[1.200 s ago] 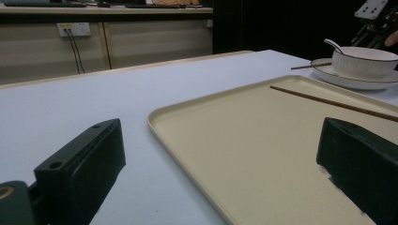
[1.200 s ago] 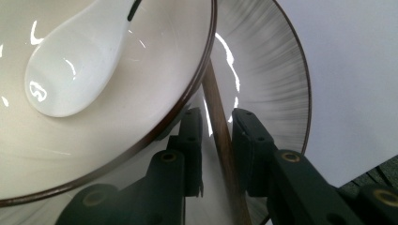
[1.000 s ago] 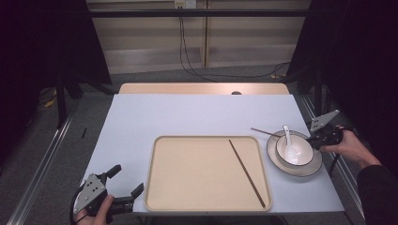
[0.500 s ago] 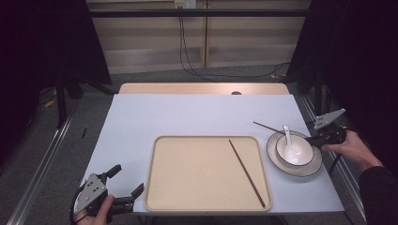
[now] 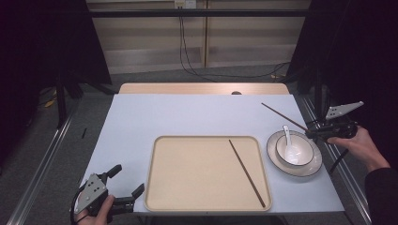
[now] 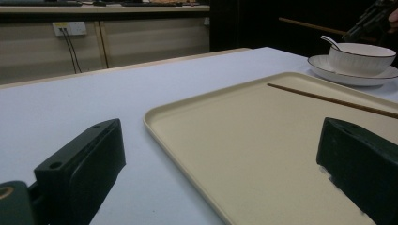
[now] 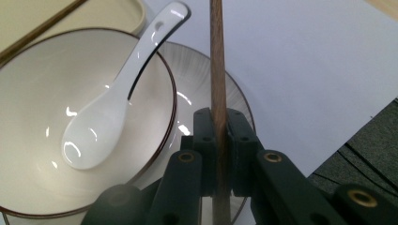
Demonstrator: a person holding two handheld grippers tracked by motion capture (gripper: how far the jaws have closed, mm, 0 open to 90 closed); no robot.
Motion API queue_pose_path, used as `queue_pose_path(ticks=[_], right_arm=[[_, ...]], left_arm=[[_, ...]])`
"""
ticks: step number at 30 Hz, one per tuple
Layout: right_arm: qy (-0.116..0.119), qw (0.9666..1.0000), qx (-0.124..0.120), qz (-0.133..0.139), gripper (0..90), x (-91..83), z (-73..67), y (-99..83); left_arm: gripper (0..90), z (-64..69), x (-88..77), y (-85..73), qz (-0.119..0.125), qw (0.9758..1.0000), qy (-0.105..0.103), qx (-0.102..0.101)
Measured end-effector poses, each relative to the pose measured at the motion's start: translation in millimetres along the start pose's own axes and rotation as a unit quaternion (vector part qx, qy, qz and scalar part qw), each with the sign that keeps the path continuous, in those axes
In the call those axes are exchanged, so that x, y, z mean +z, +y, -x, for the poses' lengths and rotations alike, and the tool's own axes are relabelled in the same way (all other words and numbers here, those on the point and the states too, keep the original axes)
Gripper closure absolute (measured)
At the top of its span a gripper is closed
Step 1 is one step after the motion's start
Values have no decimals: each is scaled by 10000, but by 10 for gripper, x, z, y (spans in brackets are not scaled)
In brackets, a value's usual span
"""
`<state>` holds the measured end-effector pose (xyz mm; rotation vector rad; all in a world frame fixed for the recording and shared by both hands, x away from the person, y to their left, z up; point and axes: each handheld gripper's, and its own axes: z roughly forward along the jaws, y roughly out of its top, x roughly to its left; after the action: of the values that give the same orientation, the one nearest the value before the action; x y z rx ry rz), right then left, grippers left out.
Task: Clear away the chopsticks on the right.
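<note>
- The chopstick (image 7: 217,61) held in the right hand-held gripper (image 7: 218,136) looks like brown wood with a fine grain and a matt finish.
- The second chopstick (image 5: 247,173) on the tray is the same dark, dull wood.
- The bowl (image 7: 28,93) is glossy white glazed ceramic with a thin dark rim line; highlights shine inside it.
- The spoon (image 7: 117,93) is smooth, shiny white ceramic.
- The plate (image 7: 197,70) under the bowl is glazed, with faint radial streaks.
- The tray (image 6: 225,150) is smooth beige plastic with a soft satin sheen.
- The surface (image 5: 187,115) is a pale, matt, even sheet.
- The left hand-held gripper (image 5: 123,187) has matt black plastic jaws.
</note>
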<state>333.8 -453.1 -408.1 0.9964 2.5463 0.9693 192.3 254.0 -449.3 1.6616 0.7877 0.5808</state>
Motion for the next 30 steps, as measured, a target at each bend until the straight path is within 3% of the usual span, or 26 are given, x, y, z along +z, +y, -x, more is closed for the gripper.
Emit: queue_pose_path(ticks=[6,15,19,22,25,27,28,29,30], right_arm=[[17,9992,368,137,850,-75,-56,93],[-92,9947,821,613,851,-176,-309,97],[-148,9926,1021,637,851,-204,-436,100],[-78,9923,987,744,851,-221,-532,92],[-91,9896,1161,846,851,-239,-630,63],[-178,9873,1383,760,851,-246,-709,33],[-178,9873,1383,760,851,-246,-709,33],[-68,9849,1557,756,851,-251,-795,5],[-62,9845,1578,760,851,-253,-846,-4]], left_arm=[[14,-7,-7,-1,2,10000,10,-21],[14,-5,-10,0,20,10000,22,-10],[14,-8,-5,2,17,10000,21,-8],[14,-6,-6,2,12,10000,18,-5],[14,-1,-4,5,33,10000,17,-5],[14,-2,-9,5,31,10000,30,13],[14,-2,-9,5,31,10000,30,13],[14,-5,-8,5,32,10000,28,7],[14,-5,-8,5,32,10000,28,7]])
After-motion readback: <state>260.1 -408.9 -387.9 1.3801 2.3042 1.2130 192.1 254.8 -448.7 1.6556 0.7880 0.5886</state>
